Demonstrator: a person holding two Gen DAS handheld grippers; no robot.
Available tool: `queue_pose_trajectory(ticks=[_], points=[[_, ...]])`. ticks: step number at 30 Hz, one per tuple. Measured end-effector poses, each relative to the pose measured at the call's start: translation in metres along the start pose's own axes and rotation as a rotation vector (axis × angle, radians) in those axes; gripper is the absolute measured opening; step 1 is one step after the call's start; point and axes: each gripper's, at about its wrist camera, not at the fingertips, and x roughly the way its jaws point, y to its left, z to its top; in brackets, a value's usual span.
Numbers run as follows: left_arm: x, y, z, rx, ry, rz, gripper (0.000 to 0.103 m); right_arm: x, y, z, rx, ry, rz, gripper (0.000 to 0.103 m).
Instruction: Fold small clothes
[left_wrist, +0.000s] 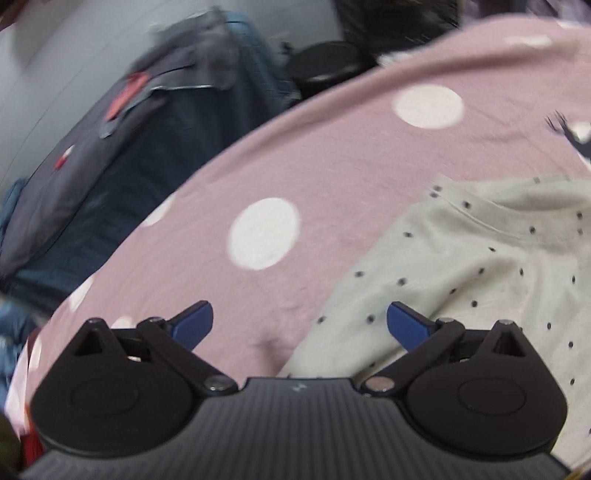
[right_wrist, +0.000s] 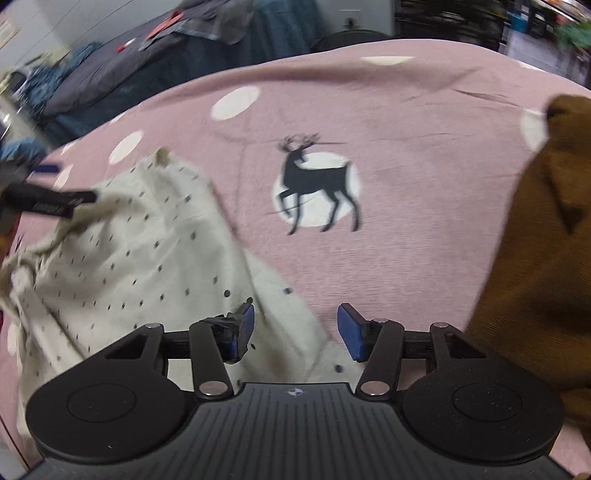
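Note:
A cream garment with small dark dots (left_wrist: 480, 266) lies crumpled on a pink cover (left_wrist: 332, 155) printed with white circles. My left gripper (left_wrist: 300, 322) hovers wide open at the garment's left edge, its right pad over the cloth, pressing on nothing. In the right wrist view the same garment (right_wrist: 129, 266) spreads to the left. My right gripper (right_wrist: 297, 325) is open above the garment's lower right corner, with cloth below the gap and no grip. The left gripper (right_wrist: 75, 182) shows at the garment's upper left edge.
A brown garment (right_wrist: 535, 258) is heaped at the right of the pink cover (right_wrist: 406, 258), beside a black deer print (right_wrist: 317, 184). Behind the cover stand a dark blue surface with grey cloths (left_wrist: 129, 166) and a black round object (left_wrist: 325, 62).

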Motion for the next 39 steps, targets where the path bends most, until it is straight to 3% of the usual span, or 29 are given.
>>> queue_pose_trajectory(ticks=[1, 3, 4, 5, 6, 8, 11, 14, 19, 21, 24, 27, 29, 30, 32, 33, 34, 35, 36, 37, 39], points=[[0.006, -0.006, 0.003, 0.036, 0.004, -0.003, 0.099, 0.003, 0.005, -0.001, -0.037, 0.006, -0.001, 0.087], [0.018, -0.015, 0.006, 0.059, 0.027, -0.053, 0.069, 0.004, 0.012, -0.005, -0.085, 0.002, -0.023, 0.08], [0.019, -0.014, 0.007, 0.034, 0.035, -0.102, 0.044, 0.005, 0.013, -0.005, -0.091, -0.001, -0.028, 0.074], [0.02, -0.013, 0.009, -0.009, 0.044, -0.162, 0.017, 0.005, 0.014, -0.005, -0.088, 0.002, -0.016, 0.055], [0.021, -0.013, 0.011, -0.032, 0.061, -0.202, 0.009, 0.005, 0.015, -0.004, -0.086, 0.013, 0.013, 0.031], [0.019, -0.017, 0.01, -0.006, 0.058, -0.182, 0.005, 0.005, 0.018, -0.004, -0.099, 0.023, 0.05, 0.008], [0.01, -0.009, 0.004, -0.027, 0.025, -0.151, 0.003, -0.004, 0.021, -0.003, -0.097, -0.03, 0.01, 0.005], [-0.013, 0.025, 0.0, -0.169, -0.04, -0.103, 0.003, -0.032, 0.027, 0.001, -0.107, -0.148, -0.063, 0.004], [-0.069, 0.086, -0.006, -0.304, -0.182, 0.063, 0.001, -0.088, 0.038, 0.011, -0.177, -0.327, -0.175, 0.004], [-0.078, 0.111, -0.003, -0.358, -0.202, 0.06, 0.001, -0.101, 0.045, 0.021, -0.227, -0.388, -0.198, 0.004], [-0.077, 0.126, 0.008, -0.353, -0.202, 0.093, 0.005, -0.105, 0.055, 0.047, -0.299, -0.452, -0.216, 0.003], [-0.074, 0.122, 0.021, -0.373, -0.175, 0.068, 0.033, -0.087, 0.061, 0.083, -0.355, -0.471, -0.291, 0.003], [-0.067, 0.112, 0.025, -0.329, -0.155, 0.097, 0.063, -0.066, 0.053, 0.106, -0.333, -0.434, -0.348, 0.002], [-0.065, 0.103, 0.025, -0.299, -0.136, 0.12, 0.068, -0.053, 0.048, 0.115, -0.322, -0.422, -0.39, 0.014], [-0.06, 0.087, 0.02, -0.245, -0.107, 0.131, 0.084, -0.021, 0.039, 0.128, -0.305, -0.303, -0.505, 0.048], [-0.058, 0.078, 0.013, -0.212, -0.091, 0.126, 0.09, -0.013, 0.037, 0.129, -0.288, -0.268, -0.528, 0.048], [-0.059, 0.072, 0.006, -0.187, -0.084, 0.125, 0.099, -0.014, 0.038, 0.125, -0.278, -0.27, -0.503, 0.047], [-0.061, 0.065, -0.005, -0.162, -0.084, 0.128, 0.102, -0.02, 0.042, 0.113, -0.274, -0.301, -0.428, 0.053], [-0.064, 0.058, -0.019, -0.14, -0.083, 0.123, 0.102, -0.026, 0.046, 0.1, -0.273, -0.316, -0.35, 0.069], [-0.067, 0.054, -0.033, -0.12, -0.076, 0.105, 0.102, -0.031, 0.052, 0.084, -0.272, -0.309, -0.267, 0.076], [-0.075, 0.048, -0.064, -0.109, -0.046, 0.087, 0.102, -0.038, 0.066, 0.052, -0.285, -0.269, -0.126, 0.081]])
